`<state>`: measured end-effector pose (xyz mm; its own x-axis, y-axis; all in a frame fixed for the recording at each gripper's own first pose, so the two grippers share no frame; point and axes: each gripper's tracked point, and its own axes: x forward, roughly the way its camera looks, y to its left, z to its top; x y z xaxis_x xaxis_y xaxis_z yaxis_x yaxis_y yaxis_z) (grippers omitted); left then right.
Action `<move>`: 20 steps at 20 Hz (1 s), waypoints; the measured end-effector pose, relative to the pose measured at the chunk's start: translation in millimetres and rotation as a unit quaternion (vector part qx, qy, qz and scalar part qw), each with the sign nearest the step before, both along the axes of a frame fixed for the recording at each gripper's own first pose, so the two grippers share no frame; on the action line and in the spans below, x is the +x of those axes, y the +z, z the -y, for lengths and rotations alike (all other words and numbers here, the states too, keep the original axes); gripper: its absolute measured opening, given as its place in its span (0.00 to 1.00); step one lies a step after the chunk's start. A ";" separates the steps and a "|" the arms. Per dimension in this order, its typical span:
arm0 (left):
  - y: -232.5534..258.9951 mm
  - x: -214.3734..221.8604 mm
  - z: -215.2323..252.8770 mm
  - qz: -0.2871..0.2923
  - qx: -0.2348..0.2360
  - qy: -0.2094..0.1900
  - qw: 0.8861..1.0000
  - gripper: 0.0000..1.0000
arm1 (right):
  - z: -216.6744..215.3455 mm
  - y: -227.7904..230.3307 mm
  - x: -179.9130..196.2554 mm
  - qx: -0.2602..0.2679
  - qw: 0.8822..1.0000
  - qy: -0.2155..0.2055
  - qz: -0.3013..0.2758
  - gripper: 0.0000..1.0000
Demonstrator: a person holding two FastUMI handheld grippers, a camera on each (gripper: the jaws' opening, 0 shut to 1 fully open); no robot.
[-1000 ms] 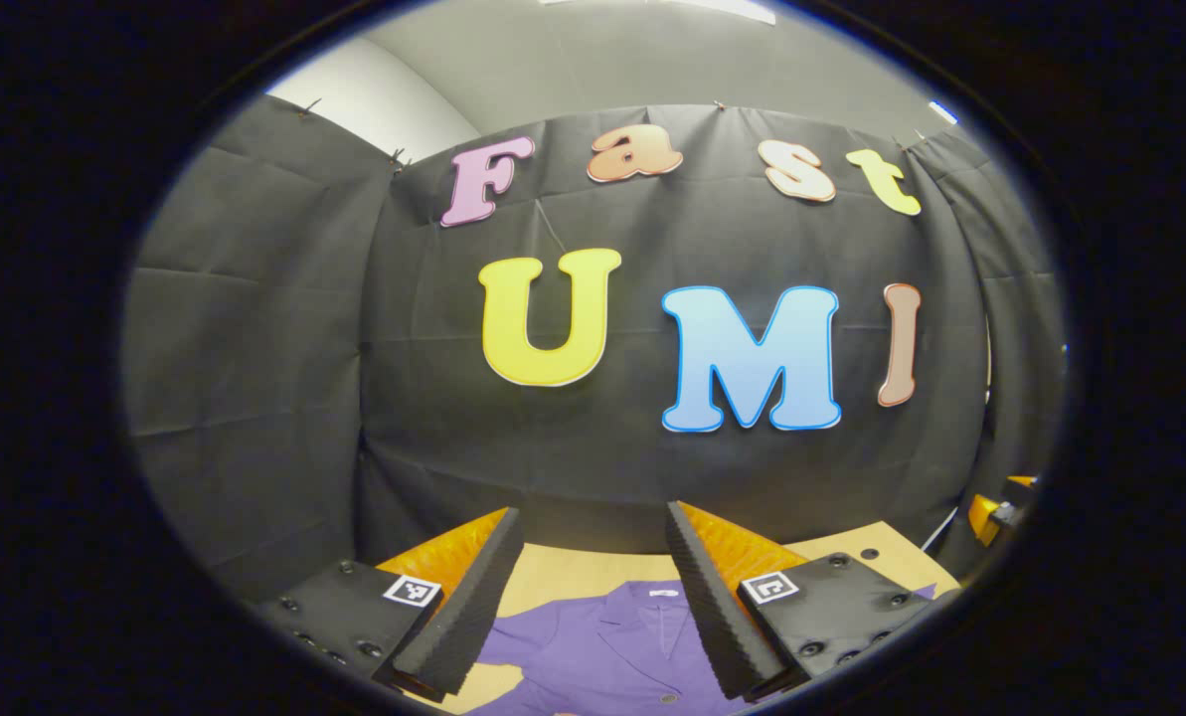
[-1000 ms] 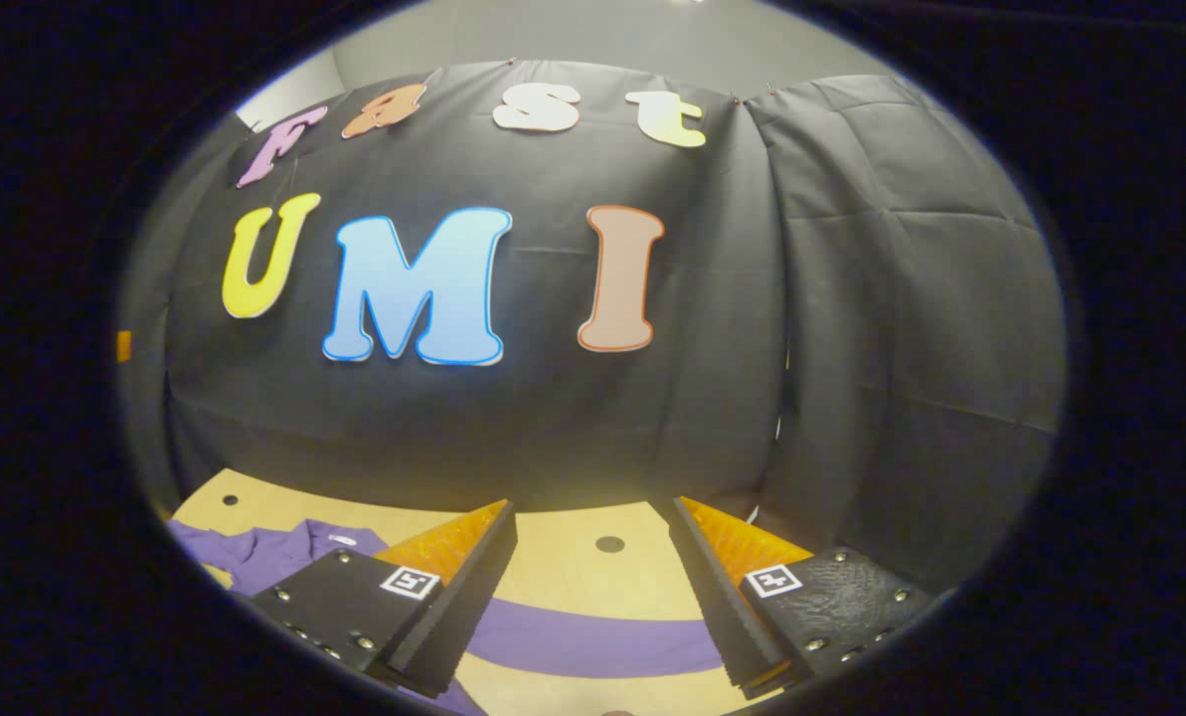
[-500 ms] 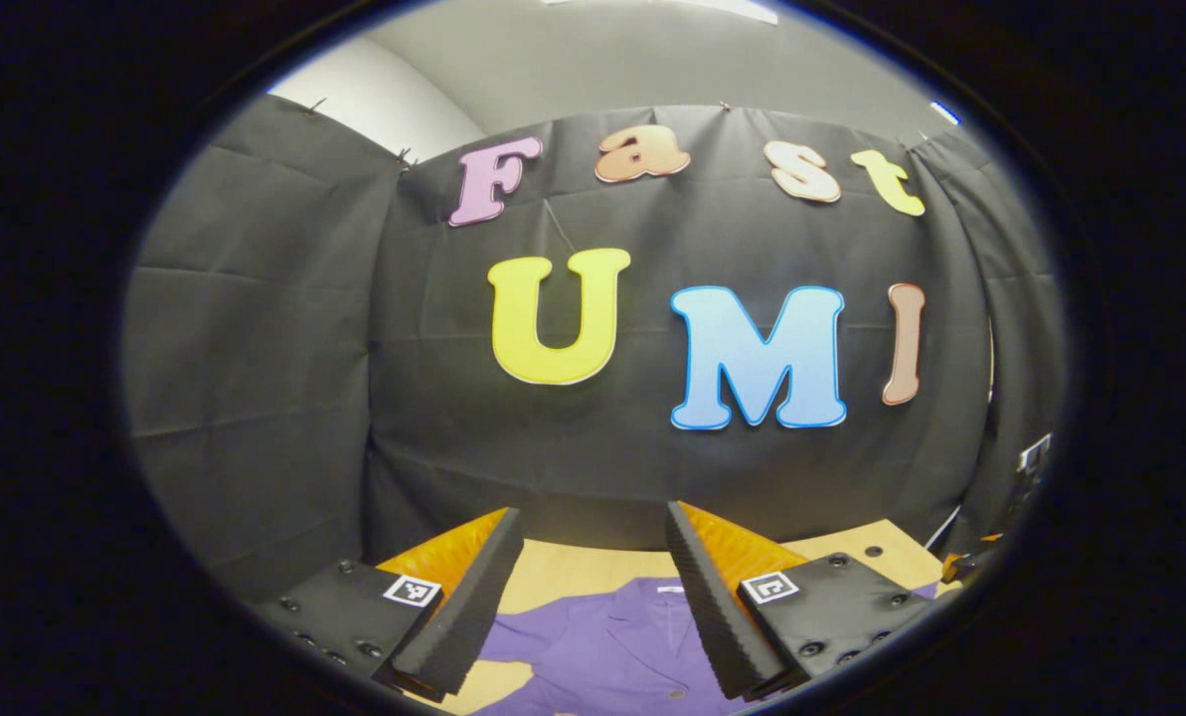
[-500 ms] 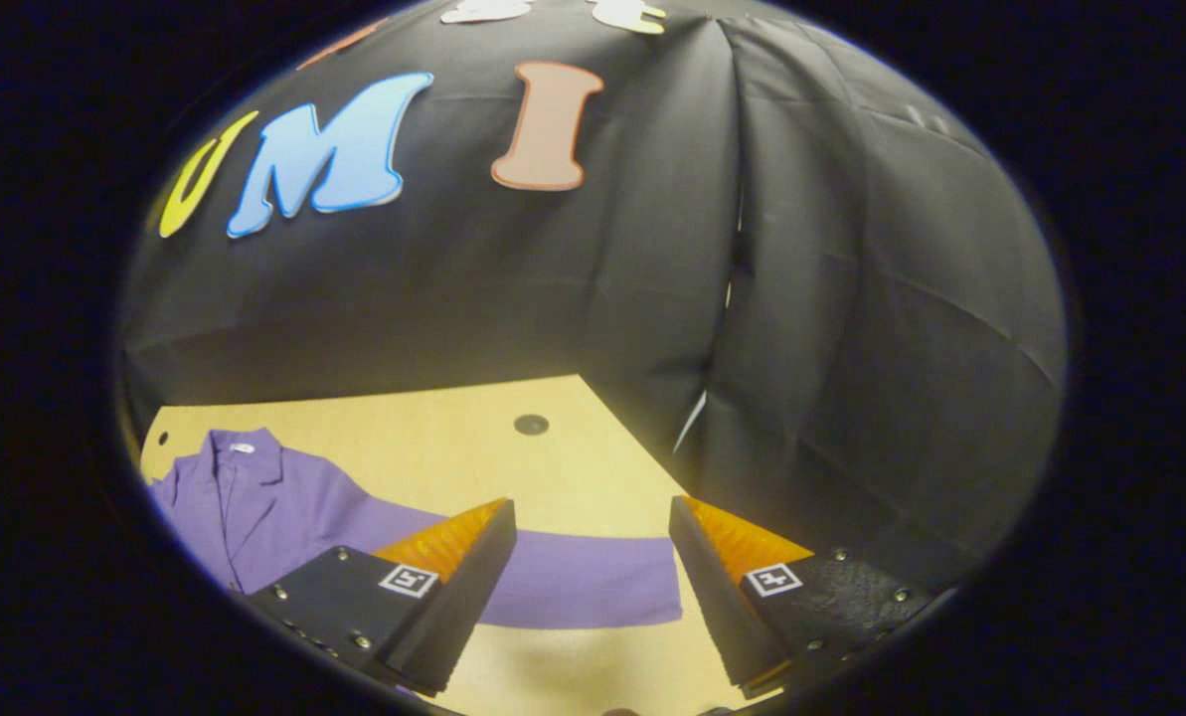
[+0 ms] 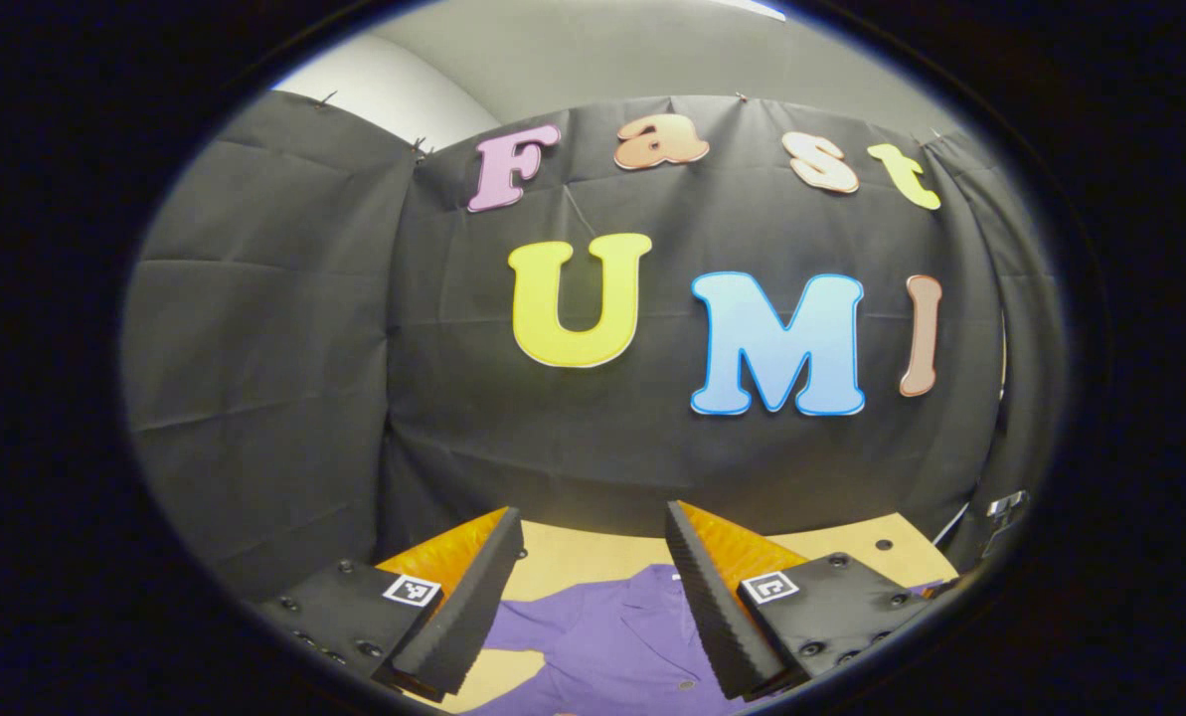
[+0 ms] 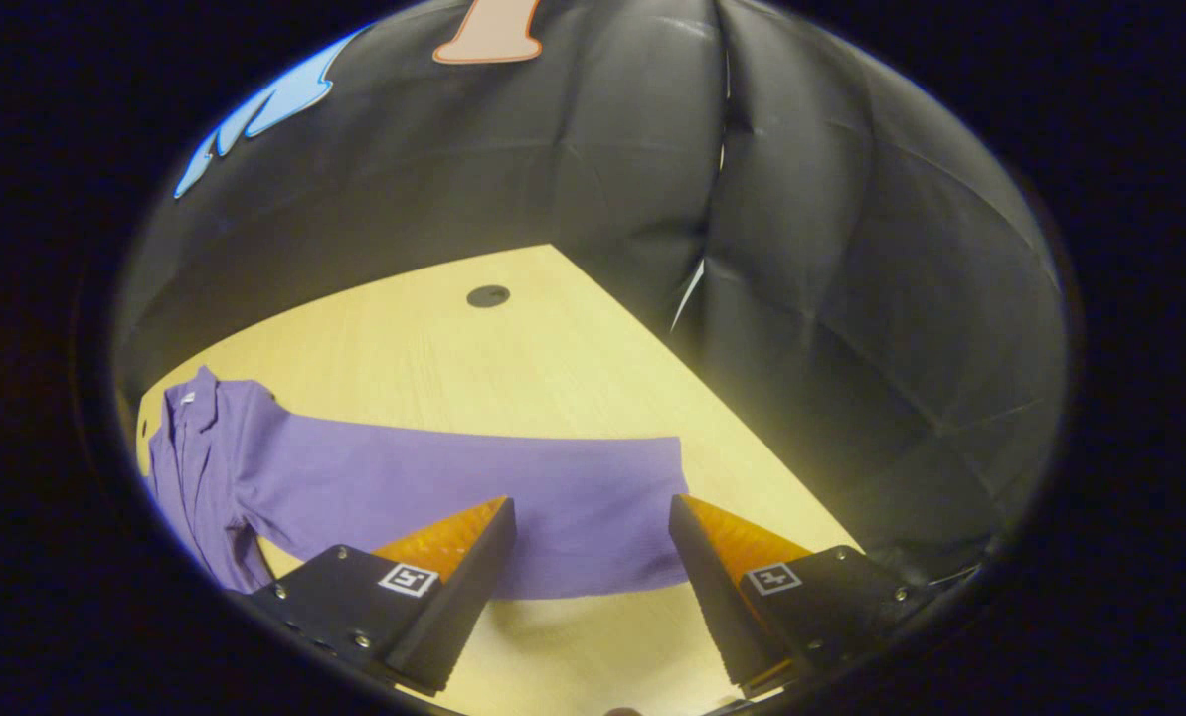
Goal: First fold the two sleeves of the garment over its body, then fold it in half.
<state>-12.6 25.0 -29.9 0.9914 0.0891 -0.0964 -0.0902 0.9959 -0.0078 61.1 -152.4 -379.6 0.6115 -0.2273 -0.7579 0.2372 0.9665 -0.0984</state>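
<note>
Garment [image 6: 384, 487] flat on table [image 6: 513, 368]; right gripper [image 6: 593, 567] gaping above sleeve [image 6: 553, 507].

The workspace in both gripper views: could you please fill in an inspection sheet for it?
Surface: light wooden table with a dark round hole.
Job's things: purple garment lying flat, collar toward the back wall; one sleeve stretched out sideways, not yet folded.
Clutter: nothing seen.
Grippers: left gripper open above the garment's collar area, holding nothing; right gripper open over the sleeve end, fingers to either side of it, contact not clear.
Cables: nothing seen.
Surroundings: black cloth wall around the table.
</note>
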 end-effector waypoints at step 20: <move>-12.2 15.3 -2.2 -0.023 -0.003 0.013 1.000 0.93 | -17.1 -35.5 7.7 0.063 0.995 -0.013 -0.073 0.17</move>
